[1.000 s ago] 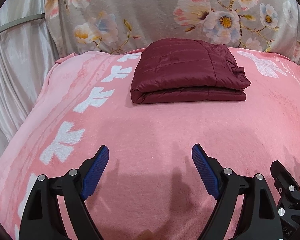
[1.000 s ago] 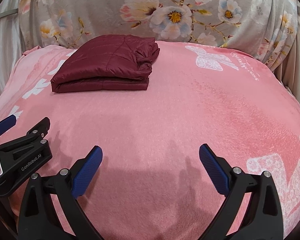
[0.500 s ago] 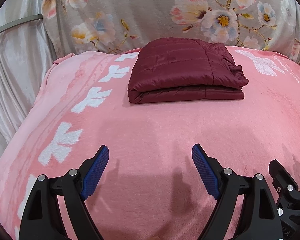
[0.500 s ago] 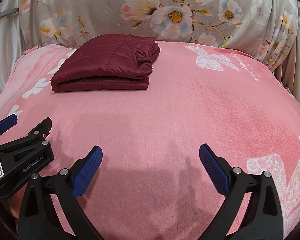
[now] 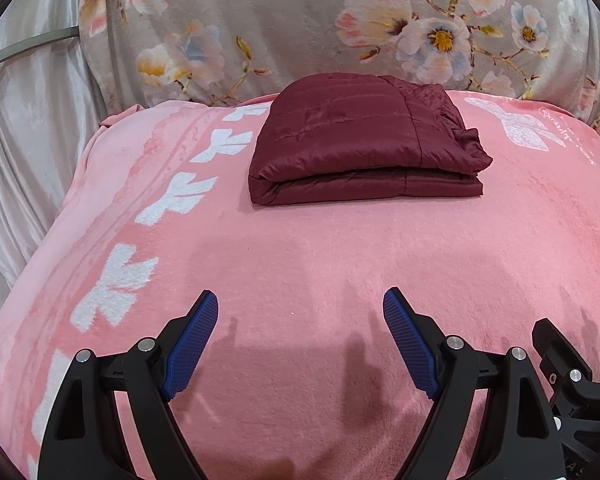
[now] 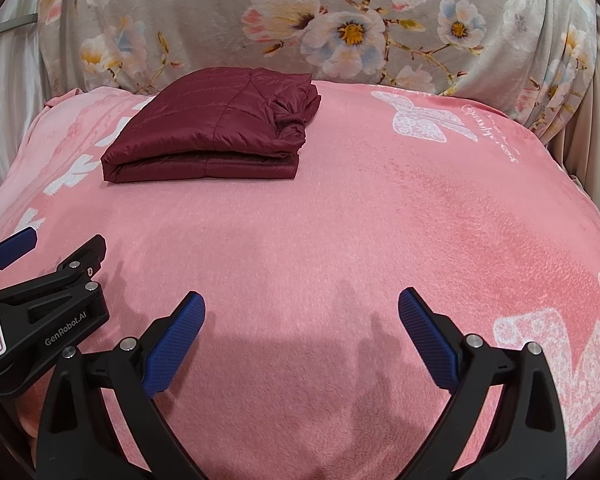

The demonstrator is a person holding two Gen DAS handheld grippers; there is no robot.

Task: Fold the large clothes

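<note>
From the left wrist view, the maroon quilted jacket sits folded into a neat slab in the upper middle of the frame, on the pink blanket and just in front of the floral cover behind it. The left gripper fills the bottom of the frame with its blue pads spread wide and nothing between them, well short of the jacket. From the right wrist view, the same bundle lies in the upper left, its bunched, rumpled end turned toward the frame's centre, and the right gripper at the bottom is likewise splayed and empty. The jacket looks light, puffy and soft, with a smooth shell I'd expect to slide and spring open if pinched thinly. If it needs moving, I'd take hold of the thick folded edge nearest the cameras, catching all the layers together and not the loose rumpled end.
</note>
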